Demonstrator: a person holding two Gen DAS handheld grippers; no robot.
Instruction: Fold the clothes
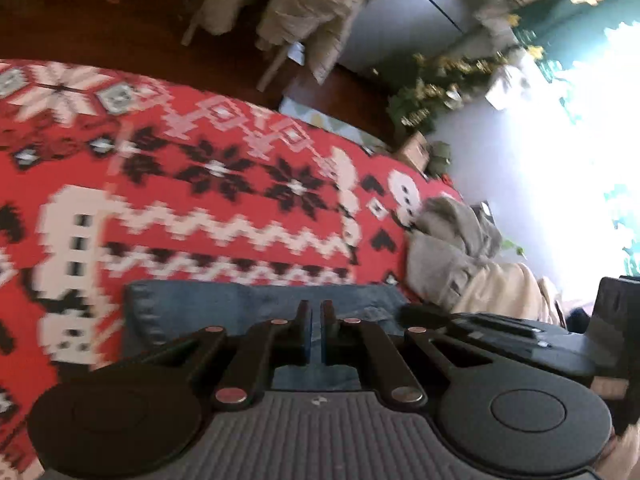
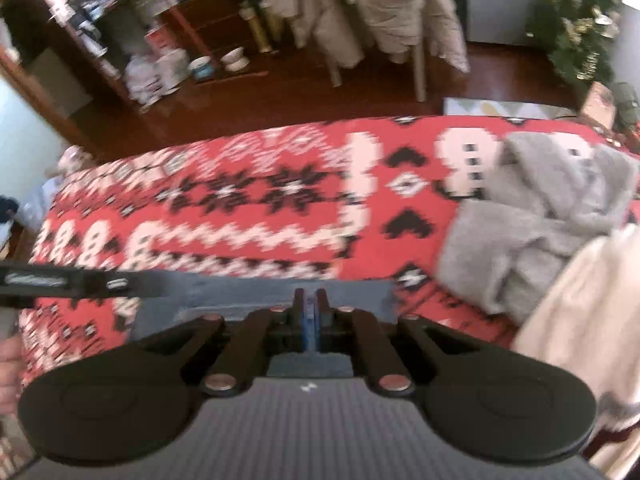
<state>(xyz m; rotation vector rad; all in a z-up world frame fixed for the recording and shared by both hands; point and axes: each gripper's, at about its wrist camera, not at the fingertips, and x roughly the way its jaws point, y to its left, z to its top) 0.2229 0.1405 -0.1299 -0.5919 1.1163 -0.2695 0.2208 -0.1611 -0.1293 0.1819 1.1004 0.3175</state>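
Folded blue jeans (image 1: 224,304) lie flat on a red patterned blanket (image 1: 200,220), just beneath both tools. My left gripper (image 1: 316,308) hovers over the jeans' middle with its jaws shut; only the blue pads show in the thin slit, no cloth. In the right wrist view my right gripper (image 2: 310,300) is likewise shut above the jeans (image 2: 240,292), nothing visibly pinched. To the right of the jeans sits a crumpled grey garment (image 2: 520,240) with a cream one (image 2: 580,300) beside it. Both pictures are blurred.
The blanket (image 2: 240,220) ends at a far edge above a dark wooden floor (image 2: 280,96). Cloth-draped chair legs (image 2: 418,72), a cluttered shelf (image 2: 168,52) and decorated greenery (image 2: 580,32) stand beyond. The other tool's black body (image 1: 520,340) is close on the right.
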